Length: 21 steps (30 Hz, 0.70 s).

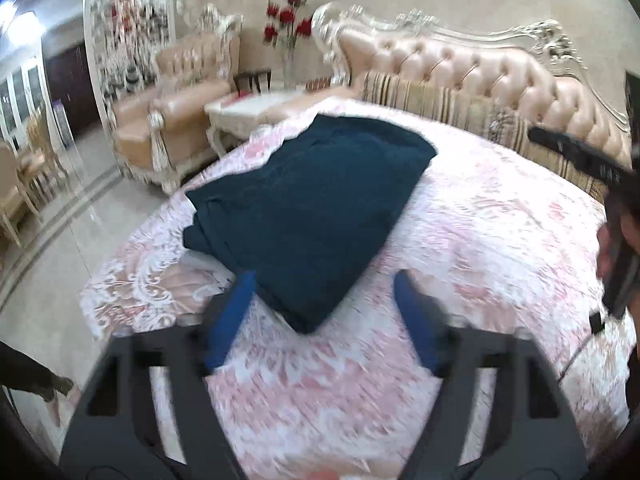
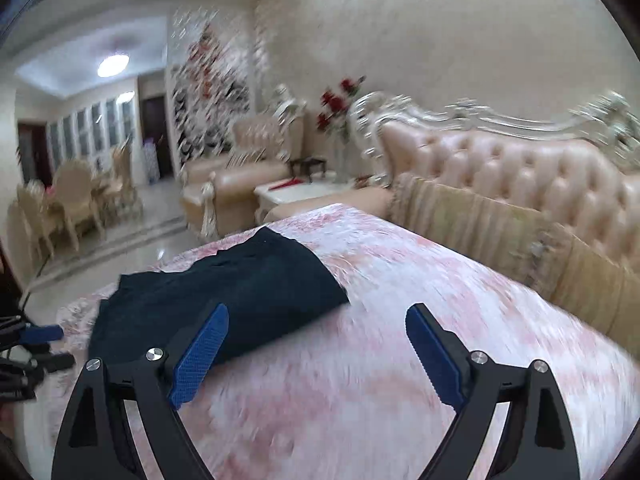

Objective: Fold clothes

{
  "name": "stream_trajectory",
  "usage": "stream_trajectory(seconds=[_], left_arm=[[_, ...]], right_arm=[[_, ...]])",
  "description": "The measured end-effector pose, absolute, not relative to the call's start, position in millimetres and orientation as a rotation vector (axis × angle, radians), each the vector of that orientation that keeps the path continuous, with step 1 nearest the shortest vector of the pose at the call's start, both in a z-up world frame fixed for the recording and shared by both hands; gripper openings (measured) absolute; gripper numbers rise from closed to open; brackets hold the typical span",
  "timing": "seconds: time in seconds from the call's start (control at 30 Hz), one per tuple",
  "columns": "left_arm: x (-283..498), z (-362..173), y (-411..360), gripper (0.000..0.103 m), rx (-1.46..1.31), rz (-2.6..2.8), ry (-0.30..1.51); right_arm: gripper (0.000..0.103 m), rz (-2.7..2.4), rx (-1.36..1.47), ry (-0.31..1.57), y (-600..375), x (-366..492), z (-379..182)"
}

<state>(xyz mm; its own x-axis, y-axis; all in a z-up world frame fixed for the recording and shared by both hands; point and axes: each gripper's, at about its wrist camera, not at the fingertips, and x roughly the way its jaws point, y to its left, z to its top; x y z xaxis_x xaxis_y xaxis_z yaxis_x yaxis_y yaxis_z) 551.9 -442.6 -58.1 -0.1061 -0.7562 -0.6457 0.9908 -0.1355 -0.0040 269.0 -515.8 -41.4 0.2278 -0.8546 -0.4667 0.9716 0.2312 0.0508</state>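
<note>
A dark teal garment [image 1: 308,204] lies folded into a rough rectangle on a table covered with a pink-and-white patterned cloth [image 1: 500,240]. My left gripper [image 1: 324,280] is open and empty, hovering just above the garment's near corner. In the right wrist view the garment [image 2: 224,296] lies to the left. My right gripper [image 2: 316,316] is open and empty, its left finger over the garment's near edge. The left gripper's blue finger [image 2: 40,334] shows at the far left of the right wrist view. The right gripper's black body [image 1: 616,216] shows at the right edge of the left wrist view.
A tufted pink sofa [image 1: 500,76] with striped cushions [image 1: 440,100] stands behind the table. An armchair [image 1: 172,108], a white side table [image 1: 248,112] and a vase of red flowers [image 1: 288,28] are at the back left. Dining chairs [image 2: 72,200] stand far left.
</note>
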Motion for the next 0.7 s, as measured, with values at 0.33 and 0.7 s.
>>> stream_trajectory(seconds=[0.33, 0.7], left_arm=[[509.2, -41.6, -350.7, 0.102, 0.530, -1.613, 0.443], [517.8, -42.7, -354.9, 0.102, 0.476, -1.496, 0.443]], right_arm=[[0.093, -1.300, 0.484, 0.362, -396.1, 276.7, -66.8], [0.093, -1.321, 0.398, 0.449, -378.6, 295.1, -57.9]])
